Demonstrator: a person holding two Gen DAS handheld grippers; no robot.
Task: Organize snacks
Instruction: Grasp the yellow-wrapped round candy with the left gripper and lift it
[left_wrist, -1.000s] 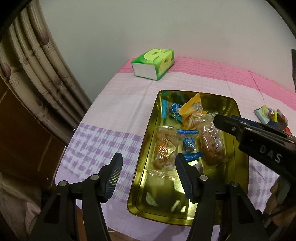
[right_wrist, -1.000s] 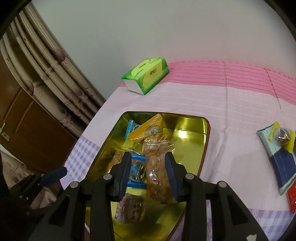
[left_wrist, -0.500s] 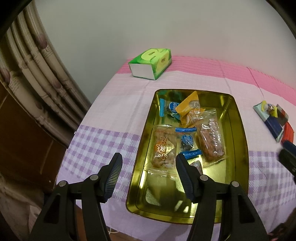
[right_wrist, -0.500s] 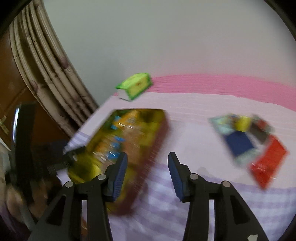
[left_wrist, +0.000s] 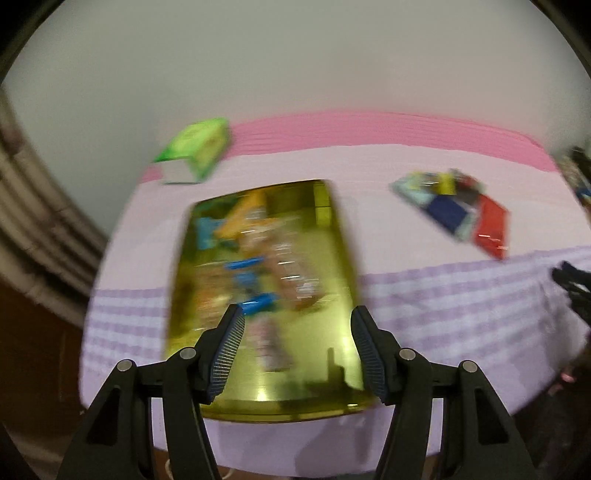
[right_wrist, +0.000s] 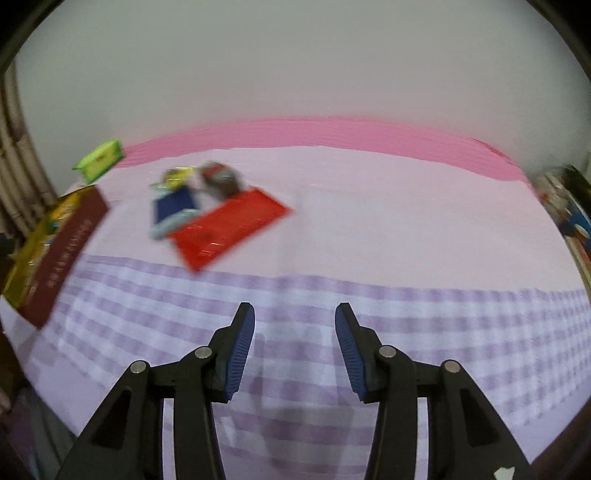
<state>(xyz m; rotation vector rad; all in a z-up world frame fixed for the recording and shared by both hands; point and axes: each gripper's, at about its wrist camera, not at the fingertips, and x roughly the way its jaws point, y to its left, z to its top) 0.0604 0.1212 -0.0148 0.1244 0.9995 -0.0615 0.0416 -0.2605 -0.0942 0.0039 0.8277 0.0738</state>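
Swung right off the gold tray (right_wrist: 22, 273), the right gripper (right_wrist: 294, 338), and ended over bare purple-checked tablecloth (right_wrist: 443, 332), jaws just eased wider with nothing between them. Left behind in the tray: the long clear-wrapped snack (left_wrist: 291, 269) that had sat between those pads a second ago, blurred now among the blue and orange packets at frame centre of the left view. Hovered above the tray's near end, the left gripper (left_wrist: 297, 350), jaws parted and empty, swung rightward from a second ago. Lay loose on the cloth, well apart from the tray, upper right in the left view: red packet (left_wrist: 491, 229), dark blue packet (left_wrist: 447, 210) and small wrapped sweets, touching one another. Sat upper left near the wall, the green tissue box (left_wrist: 195, 147).
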